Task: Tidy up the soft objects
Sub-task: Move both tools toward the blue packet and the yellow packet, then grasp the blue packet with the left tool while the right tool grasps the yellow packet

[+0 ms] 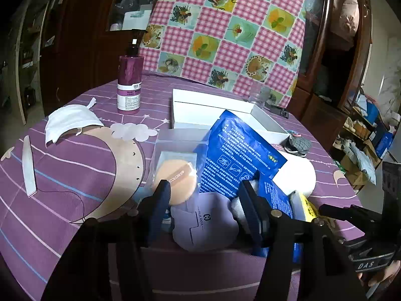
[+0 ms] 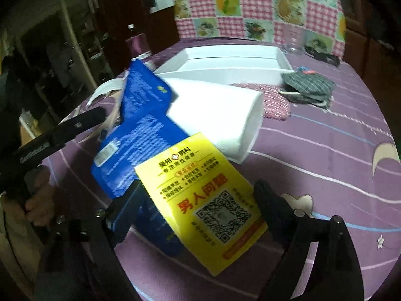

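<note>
Left claw point(image 1: 203, 195) sits half open over a lilac pouch point(image 1: 205, 223), not squeezing it. Right claw point(image 2: 200, 198) is wide around a yellow pack point(image 2: 200, 200) (not pinching). White box point(image 2: 250, 71) on the worktop point(image 2: 325, 130) looks empty.

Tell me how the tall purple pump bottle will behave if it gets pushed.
The purple pump bottle stands upright, tall on a narrow base, so a push near its top would probably tip it. It rests on a soft tablecloth, which likely makes sliding harder. On its side, the round body would probably roll.

Blue packet point(image 1: 240, 155) and tissue pack point(image 2: 220, 118) block the white box point(image 2: 233, 62).
</note>
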Motion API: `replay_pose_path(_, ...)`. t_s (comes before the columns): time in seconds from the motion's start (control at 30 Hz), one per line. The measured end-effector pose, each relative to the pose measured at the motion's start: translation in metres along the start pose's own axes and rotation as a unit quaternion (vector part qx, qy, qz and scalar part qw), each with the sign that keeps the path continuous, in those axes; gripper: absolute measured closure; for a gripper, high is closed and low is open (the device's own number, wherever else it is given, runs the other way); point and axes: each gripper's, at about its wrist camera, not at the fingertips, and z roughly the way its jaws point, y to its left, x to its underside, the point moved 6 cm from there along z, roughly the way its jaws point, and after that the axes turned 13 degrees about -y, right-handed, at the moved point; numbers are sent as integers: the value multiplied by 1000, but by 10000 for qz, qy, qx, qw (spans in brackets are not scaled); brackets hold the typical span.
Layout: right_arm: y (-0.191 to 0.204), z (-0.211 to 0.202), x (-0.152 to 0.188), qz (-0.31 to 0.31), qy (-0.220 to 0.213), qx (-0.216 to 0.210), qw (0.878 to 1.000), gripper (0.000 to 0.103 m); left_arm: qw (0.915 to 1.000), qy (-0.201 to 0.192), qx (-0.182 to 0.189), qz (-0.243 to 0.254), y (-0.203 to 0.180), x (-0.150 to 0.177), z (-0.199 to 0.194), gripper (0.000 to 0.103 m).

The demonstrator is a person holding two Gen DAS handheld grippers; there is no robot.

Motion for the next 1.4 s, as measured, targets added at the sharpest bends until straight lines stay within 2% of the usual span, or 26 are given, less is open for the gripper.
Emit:
replay_pose_path(0.3,-10,-4,-2,380,-100,-89,9992,12,9999,-12,120,32,-1,0,-1,39)
replay_pose_path(0.43,-10,-2,-1,453,-43,-147,9989,12,9992,-17,394,73,-10,0,-4,36)
replay_pose_path(0.63,-8,1,0,390,34,-105,9992,12,9931,183,1142,176,-32,7,-7,35)
replay_pose_path(0.8,-9,1,0,419,19,-99,9991,12,9902,549,1261,250,-39,16,-1,36)
replay_pose_path(0.87,-9,0,0,414,9,-80,9991,12,9893,712,1250,242,-39,21,1,44)
replay_pose_path(0.93,-10,0,0,404,3,-52,9992,12,9875,890,1261,309,-42,27,3,56)
replay_pose_path(1.2,-8,-1,2,514,-37,125,9986,12,9794,1185,1573,435,-52,38,1,78)
replay_pose_path(1.23,-8,0,2,486,-1,123,9987,12,9790,1190,1595,433,-53,39,0,85)
replay_pose_path(1.3,-8,2,3,390,66,139,9991,12,9777,1222,1655,411,-53,40,0,89)
replay_pose_path(1.33,-7,3,3,359,91,151,9992,12,9771,1249,1671,412,-54,40,0,96)
replay_pose_path(1.4,-7,4,4,288,119,198,9993,14,9756,1294,1724,408,-55,41,0,97)
